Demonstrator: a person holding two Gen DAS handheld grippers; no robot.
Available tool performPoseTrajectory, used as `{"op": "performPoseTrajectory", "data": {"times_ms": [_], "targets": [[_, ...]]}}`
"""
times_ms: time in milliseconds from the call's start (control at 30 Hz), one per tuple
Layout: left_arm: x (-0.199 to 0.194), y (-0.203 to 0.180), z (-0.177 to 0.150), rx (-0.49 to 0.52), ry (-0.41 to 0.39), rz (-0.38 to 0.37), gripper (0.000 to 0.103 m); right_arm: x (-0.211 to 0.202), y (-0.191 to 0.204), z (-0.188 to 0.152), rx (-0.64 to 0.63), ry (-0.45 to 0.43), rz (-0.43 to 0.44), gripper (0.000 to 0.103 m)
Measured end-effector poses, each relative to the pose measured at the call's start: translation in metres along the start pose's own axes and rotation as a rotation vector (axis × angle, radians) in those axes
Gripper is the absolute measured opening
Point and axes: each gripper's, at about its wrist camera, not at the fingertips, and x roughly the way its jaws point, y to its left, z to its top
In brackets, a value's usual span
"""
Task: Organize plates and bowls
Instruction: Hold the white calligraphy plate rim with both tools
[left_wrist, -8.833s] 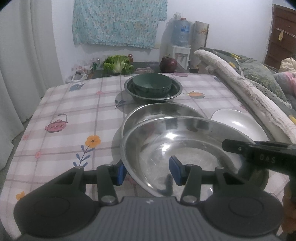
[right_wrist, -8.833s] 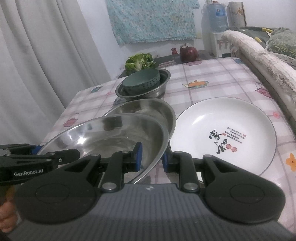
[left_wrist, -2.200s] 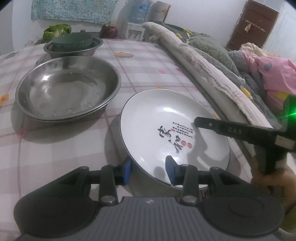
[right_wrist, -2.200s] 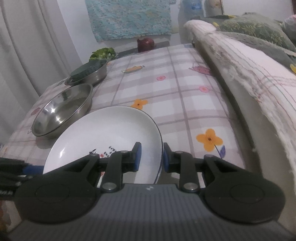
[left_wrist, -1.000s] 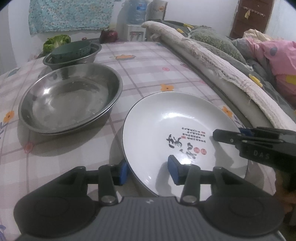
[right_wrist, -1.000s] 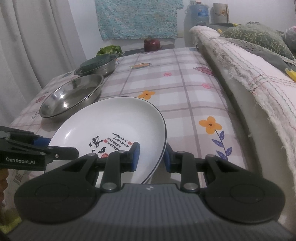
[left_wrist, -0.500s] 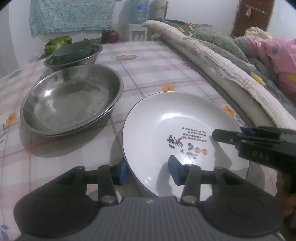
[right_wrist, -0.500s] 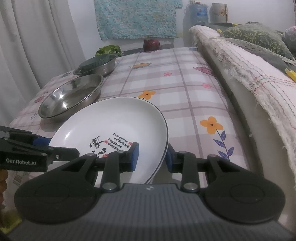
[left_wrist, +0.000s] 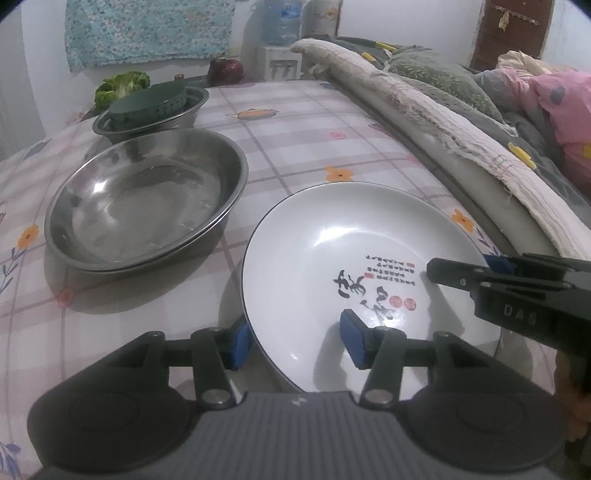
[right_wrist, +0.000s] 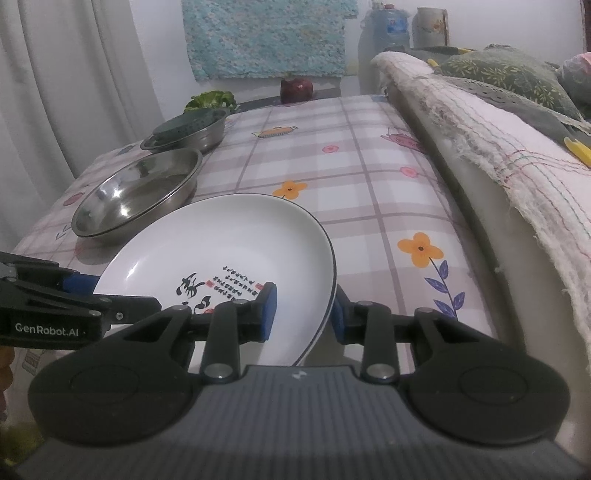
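Observation:
A white plate (left_wrist: 351, 240) with black and red writing lies on the checked tablecloth, and it also shows in the right wrist view (right_wrist: 229, 243). My left gripper (left_wrist: 297, 341) straddles its near rim. Its jaws are opening, and the inner pad stands clear of the plate. My right gripper (right_wrist: 303, 314) straddles the plate's right rim, with a small gap at the inner pad. Left of the plate sit two nested steel bowls (left_wrist: 147, 199). Farther back, a green bowl (left_wrist: 147, 103) lies upside down in another steel bowl (left_wrist: 192, 107).
A rolled blanket (left_wrist: 443, 122) and pillows run along the table's right edge, close to the plate. Green leaves (left_wrist: 122, 83), a dark red vegetable (left_wrist: 225, 68) and a water dispenser (left_wrist: 280, 22) stand at the far end. A curtain (right_wrist: 55, 92) hangs to the left.
The steel bowl that both grippers held earlier now sits nested in the other one. The plate has settled flat on the cloth. Both grippers' jaws have widened a little around its rim.

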Motion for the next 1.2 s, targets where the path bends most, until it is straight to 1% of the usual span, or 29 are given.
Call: {"op": "performPoseTrajectory", "data": {"times_ms": [400,833,1067,1200], "targets": [[-0.003,0.001,-0.001,-0.011,0.002,-0.015,0.051,-0.004,-0.002,0.006,0.0,-0.016,0.0,0.031],[0.0,-0.001,-0.005,0.015,-0.003,-0.032,0.051,0.006,-0.006,0.005,0.002,-0.019,-0.016,0.03],[0.003,0.001,-0.002,0.009,-0.004,-0.043,0.053,0.0,-0.008,0.001,-0.007,-0.022,-0.014,0.029],[0.006,0.001,0.0,0.011,-0.006,-0.042,0.056,0.0,-0.009,-0.001,0.005,-0.019,0.0,0.029]]}}
